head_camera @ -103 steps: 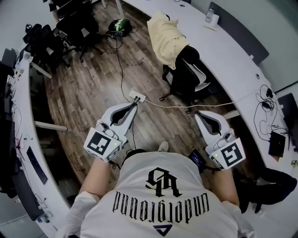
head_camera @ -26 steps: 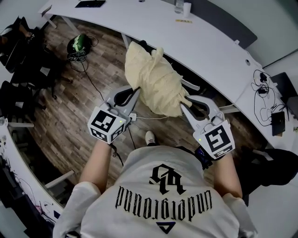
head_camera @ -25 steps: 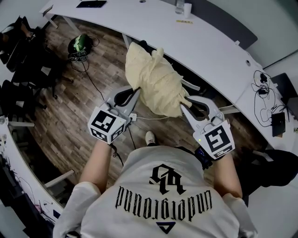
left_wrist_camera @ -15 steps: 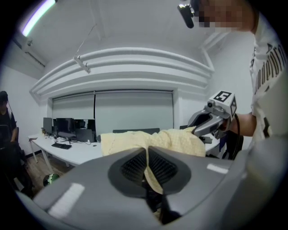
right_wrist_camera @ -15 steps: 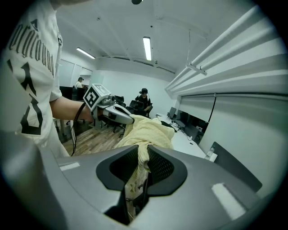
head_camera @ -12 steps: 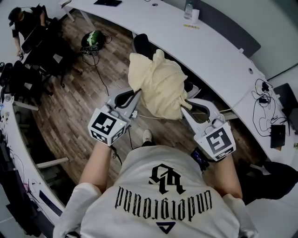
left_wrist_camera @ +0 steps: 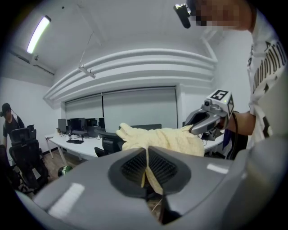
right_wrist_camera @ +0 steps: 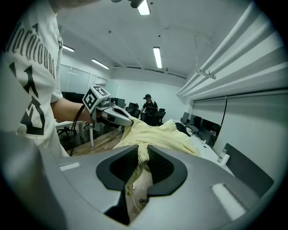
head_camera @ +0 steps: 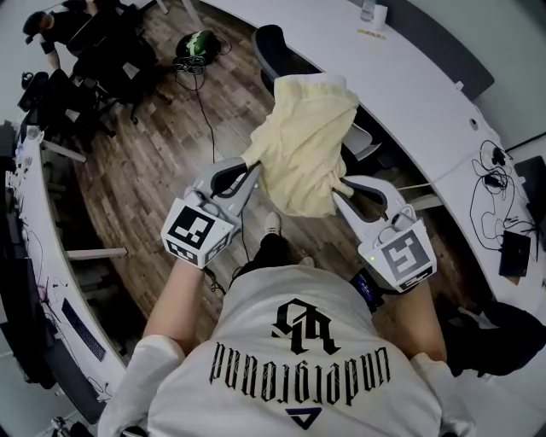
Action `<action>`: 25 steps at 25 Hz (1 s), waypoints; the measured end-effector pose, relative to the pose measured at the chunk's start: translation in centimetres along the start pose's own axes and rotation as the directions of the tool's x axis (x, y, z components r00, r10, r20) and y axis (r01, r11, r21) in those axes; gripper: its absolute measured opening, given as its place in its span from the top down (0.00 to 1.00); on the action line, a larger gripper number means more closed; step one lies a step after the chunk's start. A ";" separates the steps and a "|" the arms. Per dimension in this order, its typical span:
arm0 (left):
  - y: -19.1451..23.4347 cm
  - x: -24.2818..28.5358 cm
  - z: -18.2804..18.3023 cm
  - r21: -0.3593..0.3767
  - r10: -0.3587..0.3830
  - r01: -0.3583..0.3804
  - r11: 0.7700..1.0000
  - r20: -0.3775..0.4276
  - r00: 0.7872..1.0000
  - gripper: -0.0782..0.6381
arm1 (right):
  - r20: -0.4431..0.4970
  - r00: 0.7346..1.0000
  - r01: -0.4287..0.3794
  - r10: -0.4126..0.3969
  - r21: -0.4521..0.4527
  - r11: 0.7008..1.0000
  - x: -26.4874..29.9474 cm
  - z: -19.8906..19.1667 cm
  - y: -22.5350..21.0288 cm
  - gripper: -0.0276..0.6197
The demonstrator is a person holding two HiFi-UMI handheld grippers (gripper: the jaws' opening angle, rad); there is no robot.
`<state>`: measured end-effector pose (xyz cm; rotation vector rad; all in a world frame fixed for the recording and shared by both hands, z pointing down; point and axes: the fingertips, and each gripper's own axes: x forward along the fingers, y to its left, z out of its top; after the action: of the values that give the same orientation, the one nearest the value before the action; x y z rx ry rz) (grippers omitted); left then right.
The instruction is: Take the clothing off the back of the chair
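A pale yellow garment (head_camera: 305, 143) hangs stretched between my two grippers, above the wooden floor and clear of the black office chair (head_camera: 286, 58) behind it. My left gripper (head_camera: 252, 164) is shut on the garment's left edge, and a fold of yellow cloth (left_wrist_camera: 146, 168) is pinched between its jaws. At the garment's right edge my right gripper (head_camera: 339, 189) is shut on a bunched fold of the same cloth (right_wrist_camera: 143, 158). In the left gripper view the garment (left_wrist_camera: 157, 139) runs across to the right gripper (left_wrist_camera: 208, 117); the right gripper view shows it (right_wrist_camera: 157, 136) reaching the left gripper (right_wrist_camera: 112, 114).
A long curved white desk (head_camera: 409, 94) runs behind the chair, with a bottle and a cup (head_camera: 372, 13) on it and cables at its right end (head_camera: 493, 183). Another white desk (head_camera: 38, 256) curves along the left. A person (head_camera: 51, 26) stands among black chairs at the far left.
Both grippers, holding the garment, have drawn it back off the chair. The chair's backrest now shows bare behind it, and the cloth has spread wider between the grippers.
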<state>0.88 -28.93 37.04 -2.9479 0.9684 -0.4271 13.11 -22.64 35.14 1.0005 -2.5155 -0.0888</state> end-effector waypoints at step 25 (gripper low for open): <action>-1.0 -12.0 -2.3 0.009 -0.130 0.130 0.991 0.027 0.991 0.81 | -0.049 0.996 0.081 -0.078 0.077 0.994 1.5 3.4 13.4 0.85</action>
<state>-8.39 -20.92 36.32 -3.0127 0.7731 -0.3898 2.17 -14.10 35.47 1.1214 -2.4546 0.0104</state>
